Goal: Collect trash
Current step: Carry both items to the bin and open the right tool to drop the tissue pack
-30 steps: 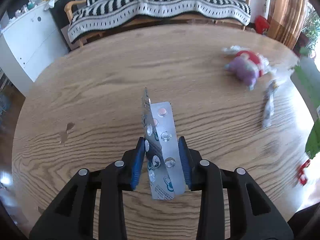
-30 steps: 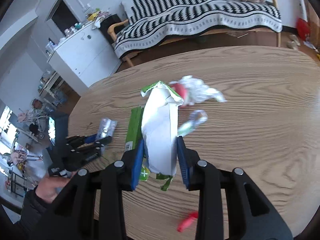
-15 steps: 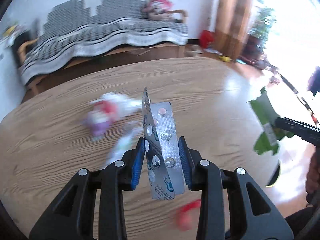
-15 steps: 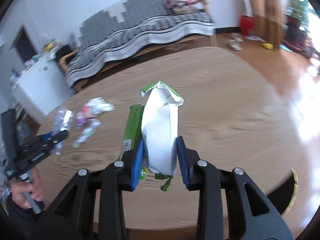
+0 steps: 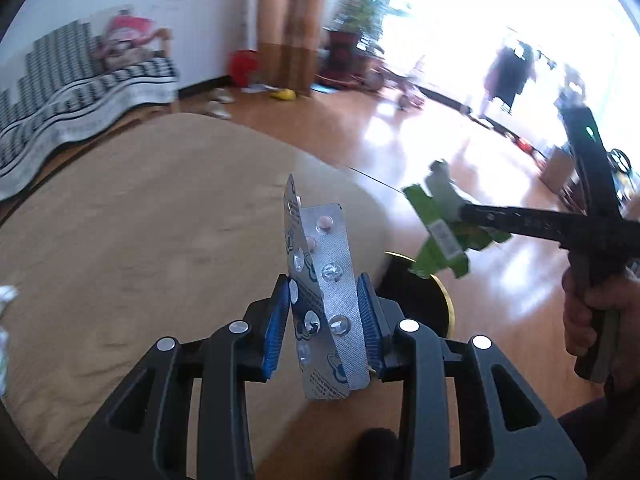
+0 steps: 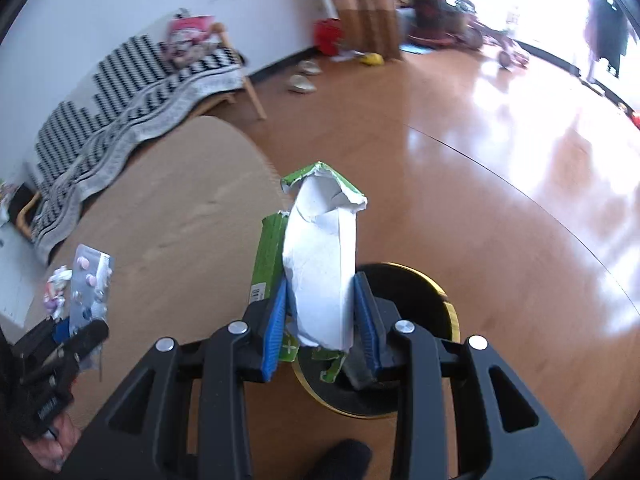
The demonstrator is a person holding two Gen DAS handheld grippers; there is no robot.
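Observation:
My left gripper point(image 5: 323, 312) is shut on silver pill blister packs point(image 5: 324, 280) and holds them upright above the right edge of the round wooden table point(image 5: 160, 220). My right gripper point(image 6: 320, 312) is shut on a torn green and white carton point(image 6: 320, 256), held over a black trash bin with a gold rim point(image 6: 408, 292) on the floor. In the left wrist view the right gripper point(image 5: 464, 212) shows with the carton point(image 5: 440, 232) above the bin point(image 5: 416, 300). In the right wrist view the left gripper point(image 6: 76, 332) shows with the blister packs point(image 6: 90, 284).
Crumpled wrappers point(image 6: 56, 292) lie on the table at the left. A sofa with a striped black and white blanket point(image 6: 132, 92) stands behind the table. The shiny wooden floor point(image 6: 500, 160) spreads to the right, with plants and a curtain at the back.
Both grippers have swung right, from over the table's middle to its right edge. The bin has come into view under the carton. Both loads stay gripped.

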